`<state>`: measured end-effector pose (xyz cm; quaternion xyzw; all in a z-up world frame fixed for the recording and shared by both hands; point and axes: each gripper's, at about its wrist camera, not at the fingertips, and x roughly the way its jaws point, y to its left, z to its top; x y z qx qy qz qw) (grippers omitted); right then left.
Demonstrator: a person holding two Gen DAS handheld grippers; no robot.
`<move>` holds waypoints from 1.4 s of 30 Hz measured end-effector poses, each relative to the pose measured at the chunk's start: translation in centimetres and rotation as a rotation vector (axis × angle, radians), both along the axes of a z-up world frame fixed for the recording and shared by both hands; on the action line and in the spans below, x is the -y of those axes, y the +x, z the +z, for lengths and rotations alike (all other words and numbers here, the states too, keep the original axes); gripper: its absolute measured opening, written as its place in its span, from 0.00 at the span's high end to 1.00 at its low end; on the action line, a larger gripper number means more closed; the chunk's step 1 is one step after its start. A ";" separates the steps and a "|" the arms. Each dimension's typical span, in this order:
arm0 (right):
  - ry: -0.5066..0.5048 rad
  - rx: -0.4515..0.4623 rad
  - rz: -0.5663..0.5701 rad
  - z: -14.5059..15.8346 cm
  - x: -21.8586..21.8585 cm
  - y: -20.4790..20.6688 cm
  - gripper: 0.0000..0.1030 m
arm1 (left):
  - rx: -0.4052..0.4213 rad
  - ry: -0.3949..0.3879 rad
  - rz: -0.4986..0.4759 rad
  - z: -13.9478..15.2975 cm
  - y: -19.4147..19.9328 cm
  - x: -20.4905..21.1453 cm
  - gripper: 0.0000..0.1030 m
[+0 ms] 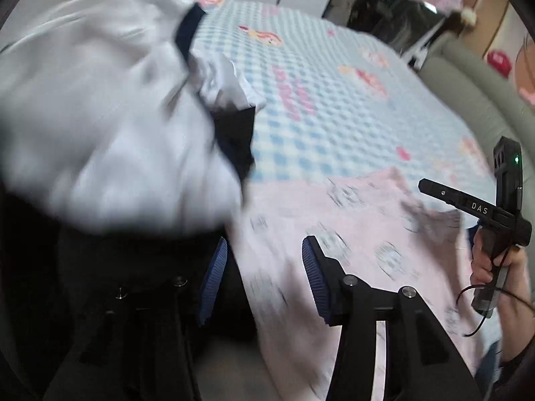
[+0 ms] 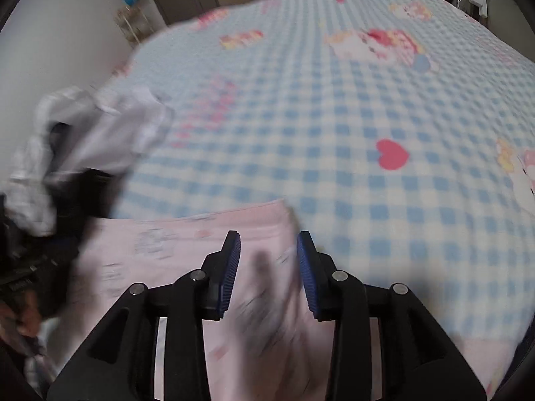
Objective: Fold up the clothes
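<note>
A pale pink printed garment [image 1: 351,250] lies at the near edge of the bed, seen also in the right wrist view as the pink garment [image 2: 187,250]. My left gripper [image 1: 264,277] is open over the pink cloth's left edge, nothing between its blue pads. My right gripper [image 2: 268,274] is open too, its fingers straddling the pink cloth's right part; whether they touch it is blurred. A white garment with dark trim [image 1: 110,117] is heaped at the bed's left, in the right wrist view as the white heap [image 2: 100,133]. A hand holds the right gripper's handle [image 1: 491,244].
The bed is covered with a blue-and-white checked sheet [image 2: 334,117] printed with cartoon figures and hearts. A grey padded bed rim [image 1: 468,83] curves along the right. Cabinets and a wall stand beyond the bed's far edge. Both views are motion-blurred.
</note>
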<state>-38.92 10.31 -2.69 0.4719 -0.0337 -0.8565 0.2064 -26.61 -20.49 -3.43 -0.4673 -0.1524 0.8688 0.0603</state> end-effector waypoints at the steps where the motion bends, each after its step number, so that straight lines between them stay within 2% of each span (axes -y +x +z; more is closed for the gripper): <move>1: -0.012 -0.013 0.003 1.1 -0.4 1.5 0.66 | 0.004 0.023 0.015 0.0 1.6 -0.1 0.53; 3: -0.054 -0.029 0.022 2.8 -1.3 4.5 0.66 | 0.011 0.060 0.020 -0.2 4.2 -0.8 0.54; 6: -0.085 -0.018 0.000 4.1 -4.6 9.4 0.66 | -0.002 0.072 -0.072 0.4 6.5 -3.8 0.55; 9: -0.045 0.022 -0.085 3.5 -9.1 13.3 0.66 | -0.029 0.014 -0.183 0.9 5.5 -10.3 0.60; 11: 0.037 0.035 -0.174 2.3 -12.7 14.5 0.66 | -0.040 -0.001 -0.231 2.1 2.9 -12.8 0.65; 12: 0.052 0.048 -0.215 1.7 -14.4 14.9 0.66 | -0.045 -0.006 -0.253 2.6 0.2 -13.6 0.68; 16: 0.029 0.119 -0.353 -0.4 -20.9 14.9 0.65 | -0.061 -0.099 -0.336 3.3 -5.8 -21.4 0.74; 19: 0.021 0.144 -0.380 -1.6 -22.6 13.4 0.65 | -0.059 -0.139 -0.381 3.3 -8.8 -25.3 0.75; 22: -0.011 0.166 -0.371 -2.8 -22.4 11.2 0.63 | -0.030 -0.227 -0.415 1.3 -11.6 -28.6 0.74; 23: -0.022 0.173 -0.368 -3.2 -22.3 10.5 0.58 | -0.003 -0.256 -0.424 0.3 -12.7 -29.5 0.73; 25: -0.043 0.187 -0.362 -4.0 -22.2 9.1 0.49 | 0.054 -0.277 -0.441 -1.6 -13.9 -30.0 0.62; 26: -0.054 0.194 -0.359 -4.4 -22.1 8.4 0.43 | 0.075 -0.285 -0.454 -2.4 -14.4 -30.2 0.62; 28: -0.031 0.187 -0.347 -4.9 -21.2 7.3 0.41 | 0.049 -0.294 -0.485 -2.6 -14.0 -30.6 0.66; 29: -0.004 0.175 -0.336 -5.1 -20.6 6.8 0.43 | 0.035 -0.299 -0.502 -2.5 -13.8 -30.8 0.82; 30: 0.004 0.162 -0.321 -5.1 -20.0 6.6 0.62 | 0.018 -0.308 -0.520 -2.2 -13.3 -31.1 0.89; 32: -0.009 0.135 -0.288 -4.8 -19.2 6.5 0.86 | -0.024 -0.333 -0.544 -1.1 -12.5 -31.4 0.92; 33: -0.005 0.113 -0.277 -4.4 -18.8 6.7 0.92 | -0.046 -0.330 -0.541 -0.4 -12.3 -31.2 0.93; 36: 0.025 0.034 -0.296 -2.6 -18.7 7.7 0.94 | -0.105 -0.311 -0.522 2.1 -12.3 -30.7 0.93; 39: 0.011 -0.041 -0.350 -0.1 -20.5 8.5 0.94 | -0.147 -0.271 -0.492 4.3 -13.3 -30.2 0.94; 42: 0.000 -0.086 -0.394 2.1 -22.7 8.8 0.94 | -0.146 -0.244 -0.480 4.3 -15.1 -30.6 0.94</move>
